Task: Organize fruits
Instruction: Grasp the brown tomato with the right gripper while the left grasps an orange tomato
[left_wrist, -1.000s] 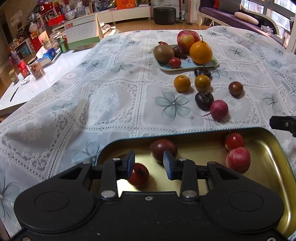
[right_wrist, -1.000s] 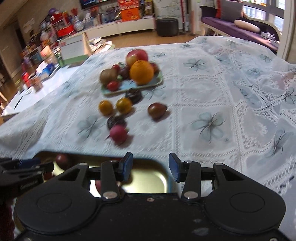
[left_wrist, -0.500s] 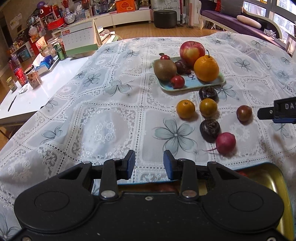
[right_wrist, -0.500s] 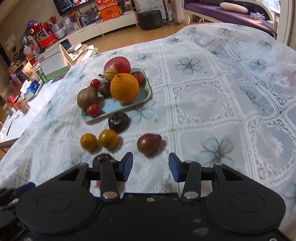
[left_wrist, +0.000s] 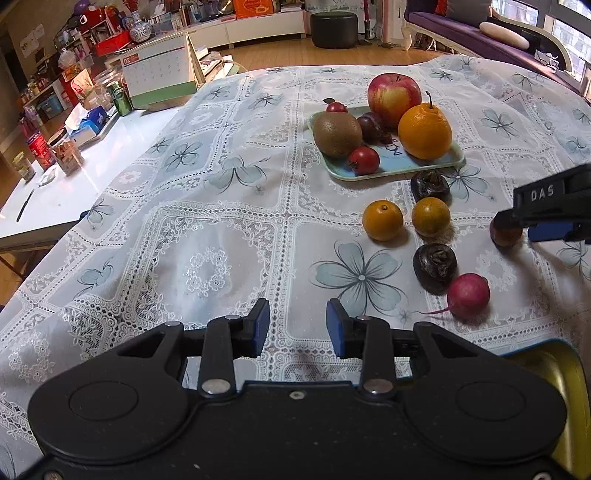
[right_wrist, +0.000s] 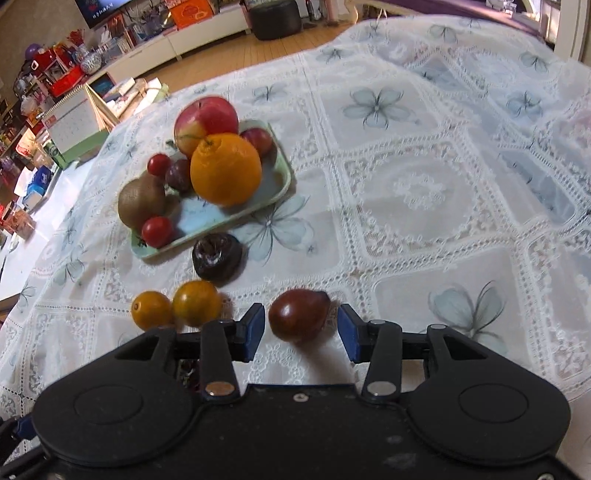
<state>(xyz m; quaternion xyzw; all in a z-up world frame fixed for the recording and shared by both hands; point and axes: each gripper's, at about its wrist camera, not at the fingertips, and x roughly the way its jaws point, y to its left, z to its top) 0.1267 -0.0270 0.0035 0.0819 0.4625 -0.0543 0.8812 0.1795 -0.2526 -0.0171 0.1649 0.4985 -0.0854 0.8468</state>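
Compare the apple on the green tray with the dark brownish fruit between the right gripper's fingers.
The apple is far larger than the brown fruit. The apple is red and yellow; the brown fruit is dark reddish brown. The apple sits on the tray among other fruit; the brown fruit lies alone on the tablecloth, between the open right gripper fingers. Both look smooth-skinned.

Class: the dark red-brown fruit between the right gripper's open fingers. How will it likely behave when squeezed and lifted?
The dark red-brown fruit looks smooth and glossy, so it may slip between the right gripper pads. Its rounded, tapered shape suggests it could roll or pivot on the tablecloth if nudged. Being small, it probably lifts easily.
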